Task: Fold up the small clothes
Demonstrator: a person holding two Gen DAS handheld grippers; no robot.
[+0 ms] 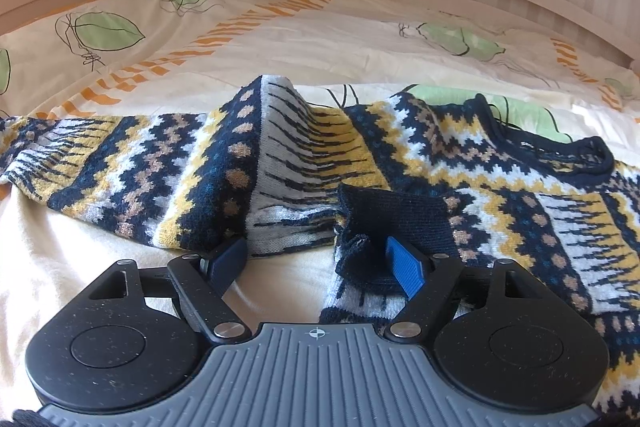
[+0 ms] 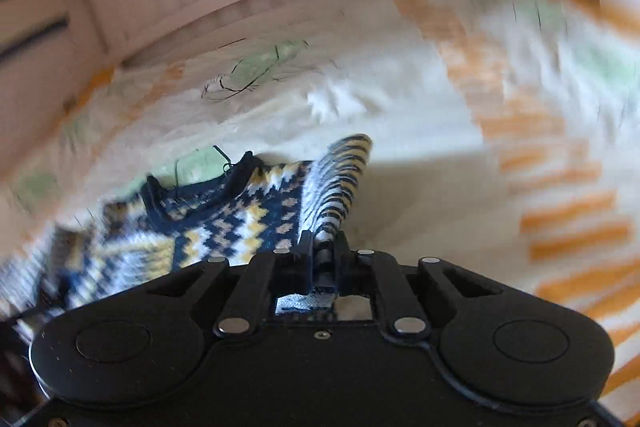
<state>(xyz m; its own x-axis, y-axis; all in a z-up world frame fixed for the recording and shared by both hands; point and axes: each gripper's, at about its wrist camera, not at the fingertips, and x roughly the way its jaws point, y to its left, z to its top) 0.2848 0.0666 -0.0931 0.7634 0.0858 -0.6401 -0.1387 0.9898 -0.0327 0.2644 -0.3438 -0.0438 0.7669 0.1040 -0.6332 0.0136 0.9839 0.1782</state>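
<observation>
Pinching a sleeve fold at lower centre, the right gripper [image 2: 323, 247] lifts the patterned sweater [image 2: 240, 219] for folding. The left gripper [image 1: 320, 263] fingers stand apart around the navy cuff [image 1: 384, 223] on the bed [image 1: 280, 27].

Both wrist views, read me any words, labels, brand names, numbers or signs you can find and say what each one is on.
No readable words or numbers in either view.
Left gripper: a small crosshair mark on its grey ribbed body, no text.
Sweater: knitted pattern only, no label showing.
Duvet cover: leaf drawings and orange stripes, no lettering.
Right wrist view: too motion-blurred to read anything.
</observation>
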